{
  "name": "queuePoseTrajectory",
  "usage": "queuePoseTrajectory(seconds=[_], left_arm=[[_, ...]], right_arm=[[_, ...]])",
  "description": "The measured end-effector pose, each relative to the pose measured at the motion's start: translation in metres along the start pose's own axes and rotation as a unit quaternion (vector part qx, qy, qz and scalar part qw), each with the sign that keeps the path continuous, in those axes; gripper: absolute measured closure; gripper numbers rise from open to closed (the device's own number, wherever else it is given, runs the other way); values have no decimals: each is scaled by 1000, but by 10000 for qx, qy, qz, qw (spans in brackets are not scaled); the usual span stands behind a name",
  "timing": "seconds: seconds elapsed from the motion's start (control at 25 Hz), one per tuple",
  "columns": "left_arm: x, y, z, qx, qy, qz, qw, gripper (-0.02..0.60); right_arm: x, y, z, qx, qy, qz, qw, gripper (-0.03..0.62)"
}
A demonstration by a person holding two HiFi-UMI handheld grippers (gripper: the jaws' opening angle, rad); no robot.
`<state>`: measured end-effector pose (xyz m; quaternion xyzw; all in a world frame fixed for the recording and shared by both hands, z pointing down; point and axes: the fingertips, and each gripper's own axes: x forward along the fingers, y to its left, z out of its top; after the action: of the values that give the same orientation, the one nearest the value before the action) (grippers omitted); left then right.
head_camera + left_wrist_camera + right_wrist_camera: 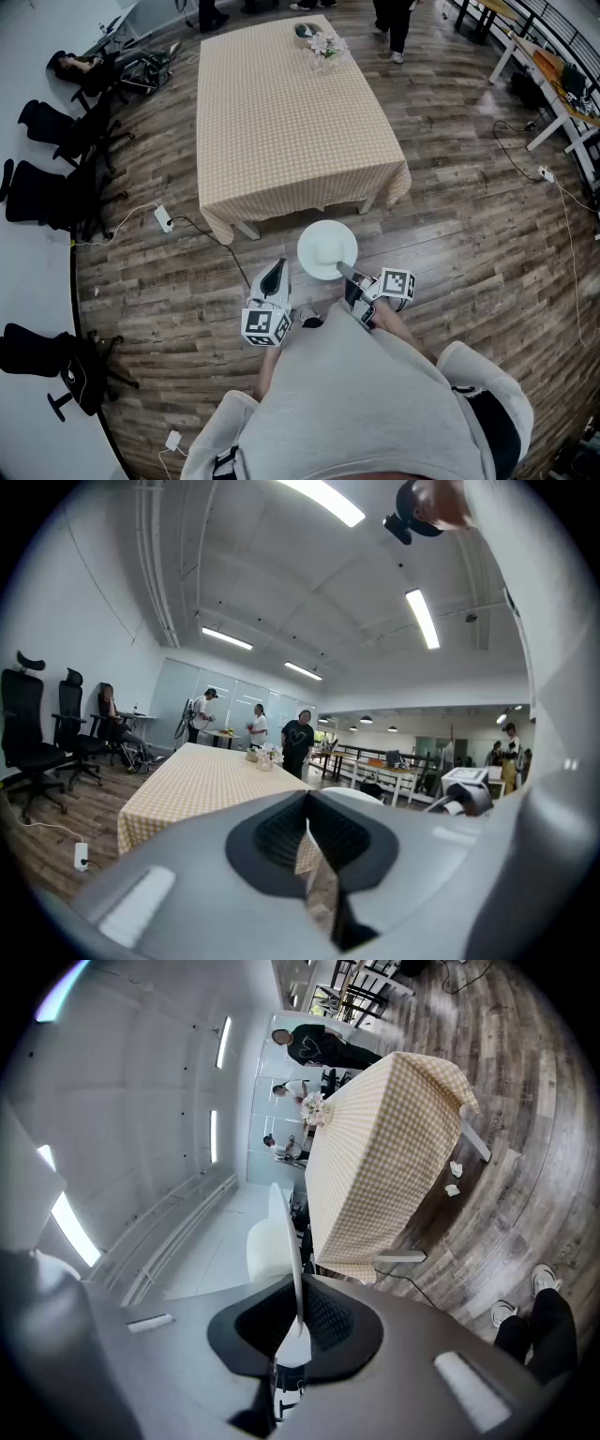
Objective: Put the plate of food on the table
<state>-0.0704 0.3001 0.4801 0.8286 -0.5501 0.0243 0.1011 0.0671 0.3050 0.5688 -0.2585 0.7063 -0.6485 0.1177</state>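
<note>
My right tongs are closed on the rim of the white plate, which sits at their 11 o'clock, above the wooden floor. My left tongs, at the plate's 8 o'clock, are narrowed to a slit and empty. The checked table stands at 12 o'clock, just beyond the plate.

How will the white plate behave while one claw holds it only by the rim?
The plate looks stiff and smooth, so it may slip. The right claw pinches only its near rim, so its weight will likely pull the far edge down. It would probably break on the wood floor.
</note>
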Motion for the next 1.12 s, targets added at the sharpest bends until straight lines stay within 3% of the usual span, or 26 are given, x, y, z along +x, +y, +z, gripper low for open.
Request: queuePoseTrajectory(seconds=[1.12], left_arm=[[10, -48, -19, -52, 138, 189, 9997, 572]], right_arm=[[-37, -24, 29, -7, 147, -25, 9999, 580]])
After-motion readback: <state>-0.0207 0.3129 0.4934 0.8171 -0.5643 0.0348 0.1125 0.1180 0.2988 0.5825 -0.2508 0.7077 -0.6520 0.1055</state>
